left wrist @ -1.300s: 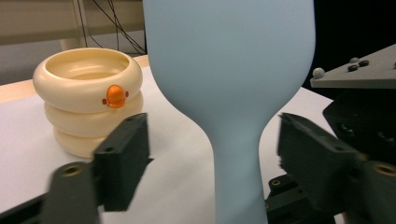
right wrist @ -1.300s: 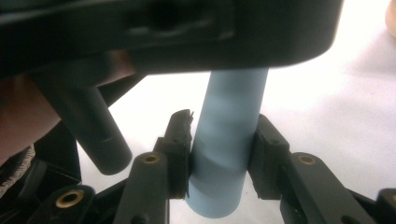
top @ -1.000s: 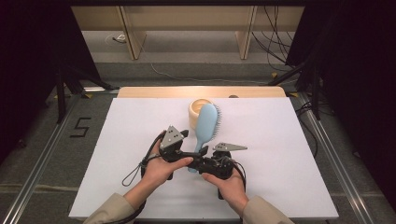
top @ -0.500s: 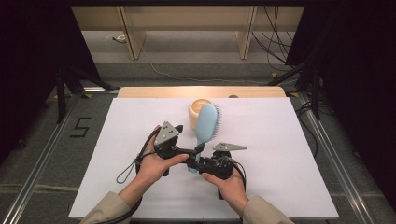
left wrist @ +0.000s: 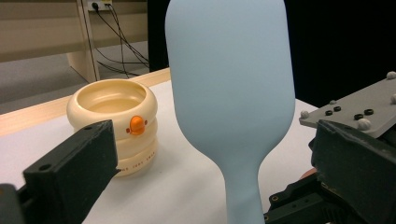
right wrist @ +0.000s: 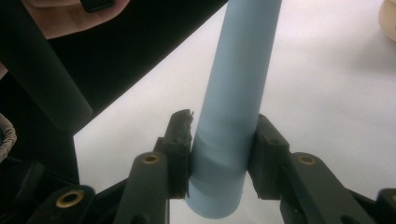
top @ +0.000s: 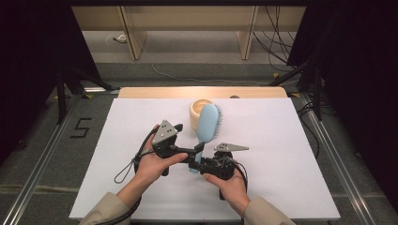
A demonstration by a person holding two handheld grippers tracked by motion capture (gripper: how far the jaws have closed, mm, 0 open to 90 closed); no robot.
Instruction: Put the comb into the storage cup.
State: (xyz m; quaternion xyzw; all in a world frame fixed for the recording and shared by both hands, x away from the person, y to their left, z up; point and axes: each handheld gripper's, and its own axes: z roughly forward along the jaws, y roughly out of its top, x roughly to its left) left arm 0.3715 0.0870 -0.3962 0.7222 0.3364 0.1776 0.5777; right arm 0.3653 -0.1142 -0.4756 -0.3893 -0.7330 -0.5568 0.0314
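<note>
Ahead of me a cream ringed cup (left wrist: pixel 113 125) with an orange button stands upright on the white counter (top: pixel 291 154). Past the counter's far edge wooden furniture legs (top: pixel 130 36) rise from grey floor, cables (top: pixel 277 44) trailing beside them. A "5" mark (top: pixel 80 128) lies on the floor to the left.

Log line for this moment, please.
right tongs: shut on hairbrush handle | left tongs: just opened, clear of handle | cup: on table

My left gripper (left wrist: pixel 210 186) had just been opening, its black jaws wide on either side of the pale blue hairbrush (left wrist: pixel 231 93), not touching it. Behind stood a cream ringed cup (left wrist: pixel 114 123) on the white surface (left wrist: pixel 187 196).
</note>
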